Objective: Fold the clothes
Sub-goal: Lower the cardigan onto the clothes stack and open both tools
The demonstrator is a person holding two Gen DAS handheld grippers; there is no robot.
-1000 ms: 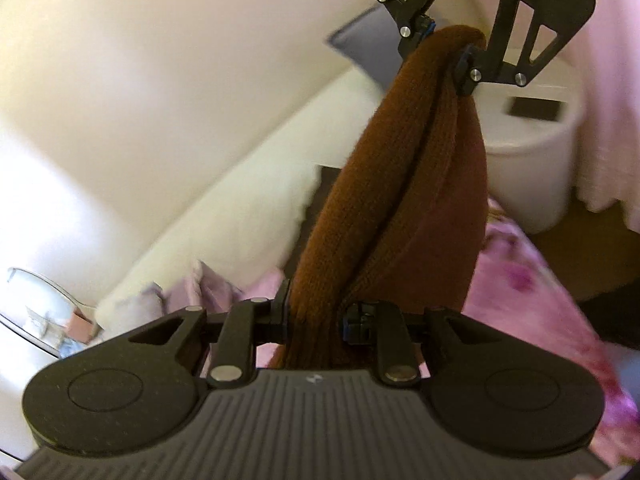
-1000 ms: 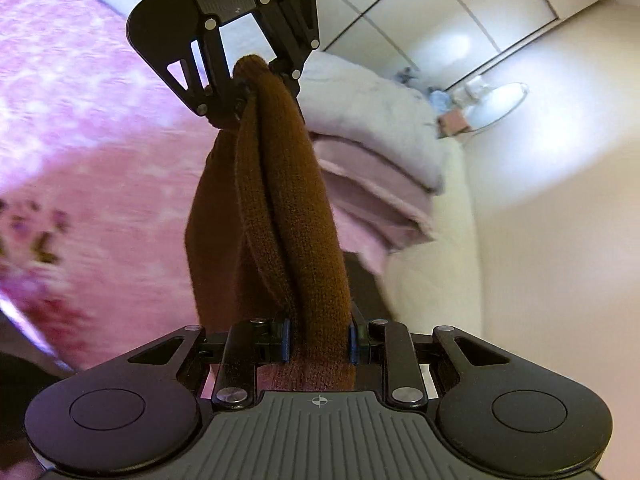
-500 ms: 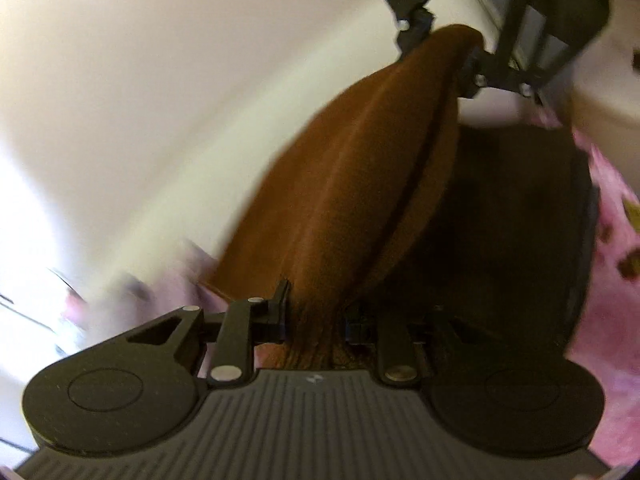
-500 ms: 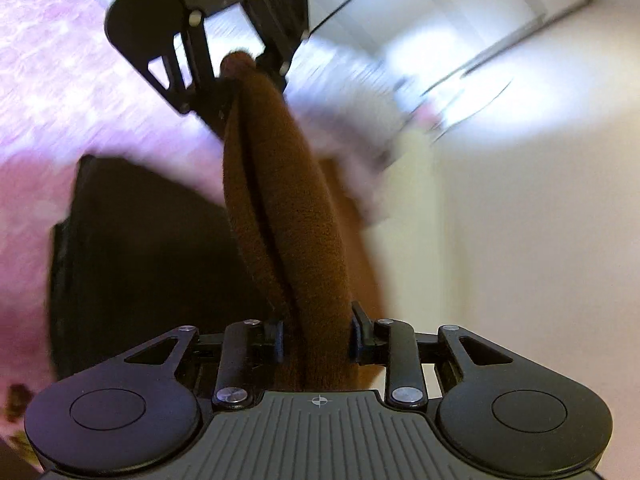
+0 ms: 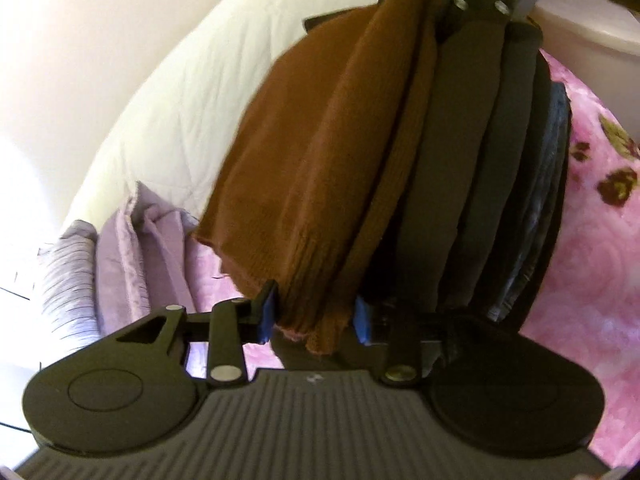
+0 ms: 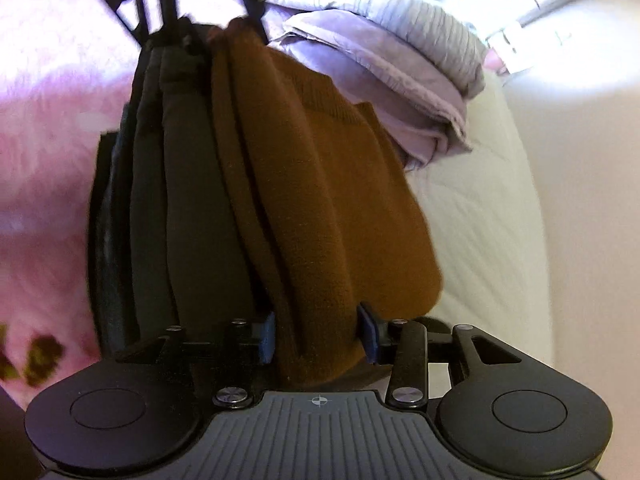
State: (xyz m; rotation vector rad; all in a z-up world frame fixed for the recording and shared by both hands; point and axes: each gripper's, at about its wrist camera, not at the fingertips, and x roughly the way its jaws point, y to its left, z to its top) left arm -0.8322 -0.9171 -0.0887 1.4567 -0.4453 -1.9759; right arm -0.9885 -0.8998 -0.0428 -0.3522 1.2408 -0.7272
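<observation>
Left tongs (image 5: pixel 314 316) clenched on one end of the folded brown knit garment (image 5: pixel 320 152), blue pads (image 5: pixel 267 312) pressing the fabric from both sides. Right tongs (image 6: pixel 320 334) clenched on the opposite end of the same garment, blue pads (image 6: pixel 370 336) either side of the knit. Garment spans between the two tongs, bunched in lengthwise folds, ribbed hem visible on one layer. It lies against the stack of dark folded clothes (image 5: pixel 472 160), grey and black pieces with a denim-like bluish one at the outer edge; whether its weight rests on the stack or hangs from the tongs, cannot tell. Stack sits on the bed, on the pink floral blanket (image 5: pixel 592 208). Other side of the garment: white quilted mattress cover (image 5: pixel 192 80). Folded lilac bedding (image 6: pixel 392 88) with a grey striped piece (image 6: pixel 432 28) on top lies near the garment's edge. In each wrist view the opposite tongs show at the top of frame, partly cut off. White bin-like container (image 5: pixel 588 16) beyond the bed, top right of left view. Both views slightly blurred.
</observation>
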